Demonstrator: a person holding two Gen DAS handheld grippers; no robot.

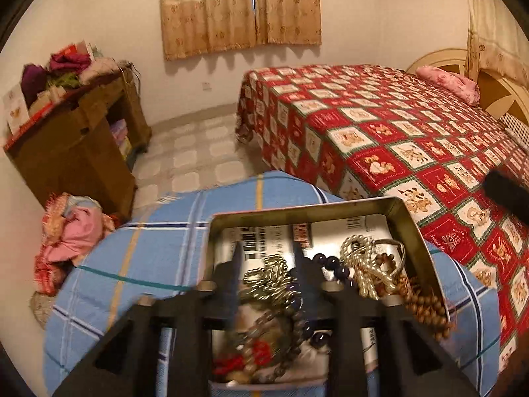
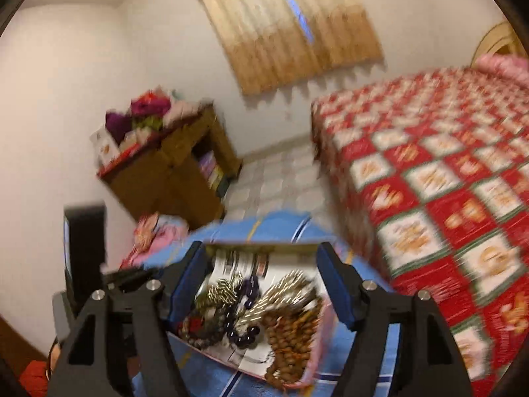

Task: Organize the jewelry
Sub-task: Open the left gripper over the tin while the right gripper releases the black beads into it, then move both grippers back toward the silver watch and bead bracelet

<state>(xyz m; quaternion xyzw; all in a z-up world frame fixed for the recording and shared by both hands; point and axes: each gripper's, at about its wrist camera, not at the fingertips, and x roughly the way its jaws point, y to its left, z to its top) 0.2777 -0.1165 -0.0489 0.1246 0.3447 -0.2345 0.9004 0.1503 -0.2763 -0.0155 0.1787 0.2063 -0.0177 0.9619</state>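
Note:
An open metal tin (image 1: 401,213) lies on a blue plaid cloth (image 1: 158,241). It holds tangled jewelry: a brown wooden bead strand (image 1: 426,304), dark purple beads (image 1: 330,263), a pale gold cord necklace (image 1: 360,261), a silvery chain (image 1: 267,278) and red beads (image 1: 261,354). My left gripper (image 1: 267,261) hangs open over the tin, the silvery chain lying below and between its fingers, untouched. In the blurred right wrist view, my right gripper (image 2: 261,274) is open above the tin (image 2: 258,248), its blue pads wide on either side of the wooden beads (image 2: 287,337) and purple beads (image 2: 251,291).
A bed with a red patchwork cover (image 1: 380,125) runs along the right. A wooden cabinet (image 1: 76,142) piled with clothes stands at the left wall, with a heap of pink cloth (image 1: 72,231) on the floor beside it. Tiled floor (image 1: 195,152) lies between them.

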